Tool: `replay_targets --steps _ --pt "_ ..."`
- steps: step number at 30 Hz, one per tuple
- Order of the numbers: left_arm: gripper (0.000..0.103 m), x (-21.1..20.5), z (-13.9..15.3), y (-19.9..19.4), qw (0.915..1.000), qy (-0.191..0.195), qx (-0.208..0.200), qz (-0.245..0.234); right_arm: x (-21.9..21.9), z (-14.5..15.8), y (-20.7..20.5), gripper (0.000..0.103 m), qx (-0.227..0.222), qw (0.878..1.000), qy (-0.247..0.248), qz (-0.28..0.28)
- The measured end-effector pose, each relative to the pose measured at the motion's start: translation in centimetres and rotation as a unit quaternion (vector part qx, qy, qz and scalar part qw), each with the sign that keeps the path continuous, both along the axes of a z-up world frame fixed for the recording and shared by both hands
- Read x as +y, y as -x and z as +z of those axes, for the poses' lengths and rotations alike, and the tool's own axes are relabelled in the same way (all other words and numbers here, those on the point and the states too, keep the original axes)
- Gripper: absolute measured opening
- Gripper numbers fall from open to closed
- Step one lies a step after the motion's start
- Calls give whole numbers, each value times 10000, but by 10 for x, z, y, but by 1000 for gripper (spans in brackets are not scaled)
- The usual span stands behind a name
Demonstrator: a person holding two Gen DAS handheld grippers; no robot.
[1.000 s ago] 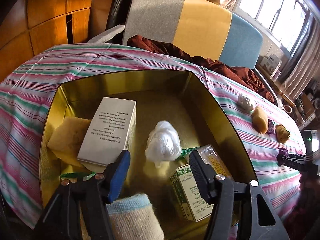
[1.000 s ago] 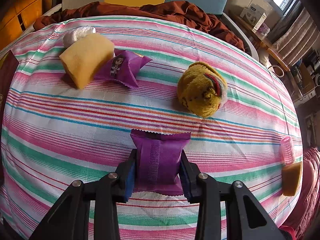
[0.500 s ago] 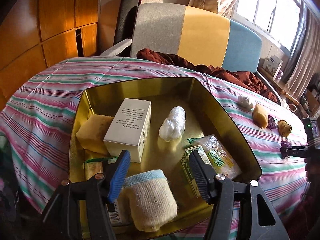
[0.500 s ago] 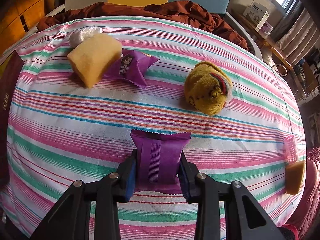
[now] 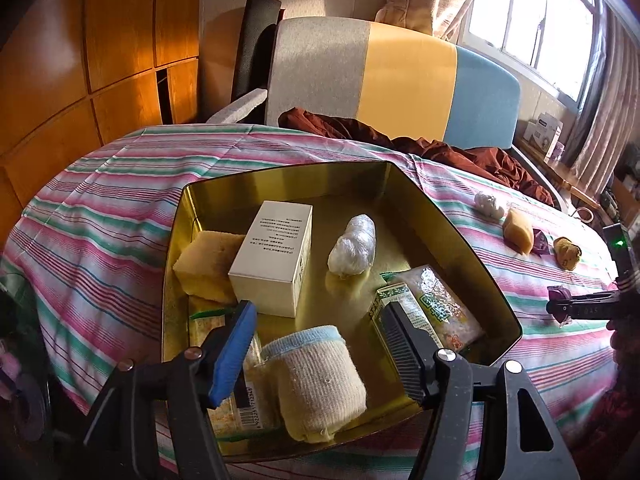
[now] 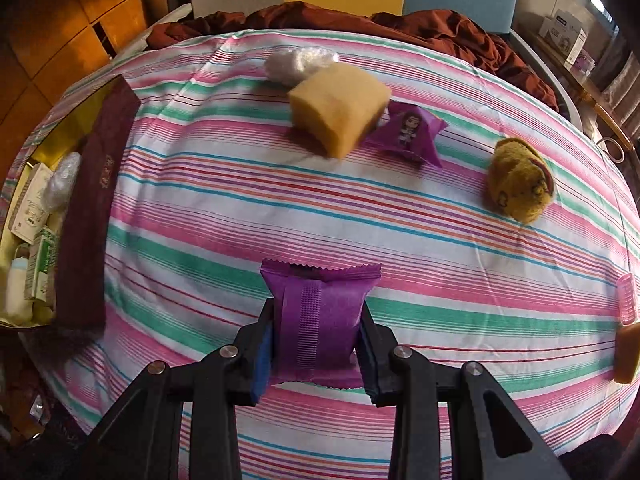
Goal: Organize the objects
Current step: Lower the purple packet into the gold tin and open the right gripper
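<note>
My right gripper (image 6: 316,336) is shut on a purple snack packet (image 6: 318,316), held above the striped cloth. On the cloth lie a yellow sponge (image 6: 338,110), a second purple packet (image 6: 410,132), a white plastic wad (image 6: 298,65) and a mustard rolled sock (image 6: 520,180). The gold tin (image 5: 472,256) holds a white box (image 5: 276,264), a sponge (image 5: 204,264), a plastic wad (image 5: 354,250), a green carton (image 5: 394,304), a noodle packet (image 5: 440,304) and a cream rolled sock (image 5: 320,384). My left gripper (image 5: 320,340) is open and empty above the tin's near edge. The tin (image 6: 86,216) shows at the right wrist view's left.
A pink hair roller (image 6: 627,298) and another sponge (image 6: 626,354) lie at the cloth's right edge. A brown blanket (image 5: 440,148) and a grey, yellow and blue headboard (image 5: 392,88) stand behind. Wooden cabinets (image 5: 80,60) are at the left.
My left gripper has pulled back and up from inside the tin, staying open. My right gripper has swung left with the packet, so the tin has come into its view.
</note>
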State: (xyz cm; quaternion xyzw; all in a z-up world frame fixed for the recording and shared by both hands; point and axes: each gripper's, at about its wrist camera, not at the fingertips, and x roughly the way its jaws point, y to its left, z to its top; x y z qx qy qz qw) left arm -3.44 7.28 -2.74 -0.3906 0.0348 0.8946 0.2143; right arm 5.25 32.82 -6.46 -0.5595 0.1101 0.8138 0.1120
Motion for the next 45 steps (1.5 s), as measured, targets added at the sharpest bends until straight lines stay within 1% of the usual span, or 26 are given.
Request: replay_targets --steps 5,8,11,15,17,20,23,25,28,29,31,33,36,39,45 --pt "68 -9 2 -3 9999 -72 32 64 -42 35 16 35 548 9977 103 380" --pt "68 -13 3 -4 9998 -145 35 99 -66 53 33 35 830 9935 154 765" --pt "68 -18 6 -4 9996 -212 60 157 -98 66 45 36 995 9879 183 1177" --pt "68 -28 7 -2 9993 -267 67 245 -137 68 61 35 992 9821 175 1591" --pt "68 -33 7 -1 9991 -294 47 294 -154 63 71 35 927 9797 113 1777" --pt "68 -38 6 0 9989 -312 25 354 -170 47 87 36 738 9784 33 1930" --pt "68 -42 5 0 9987 -324 11 384 -180 31 99 36 519 9791 -61 1966" --pt "68 -43 5 1 9986 -323 6 410 -185 24 107 38 407 9788 6 2007" --pt "69 -44 3 2 9986 -314 -26 431 -189 18 113 39 348 9757 512 2101" --pt "69 -44 3 2 9985 -318 -31 437 -191 18 113 40 383 9746 589 2127" --pt "69 -45 3 2 9985 -304 -31 444 -192 19 111 48 464 9736 634 2145" --pt "69 -44 3 2 9986 -293 -27 450 -190 22 108 49 525 9742 586 2114" --pt "69 -42 2 2 9986 -274 -30 448 -184 27 100 54 631 9753 529 2050" --pt "69 -39 2 1 9989 -243 -22 407 -178 33 94 54 714 9761 462 2002" --pt "69 -33 5 -2 9993 -160 31 341 -165 43 78 54 891 9790 162 1824"
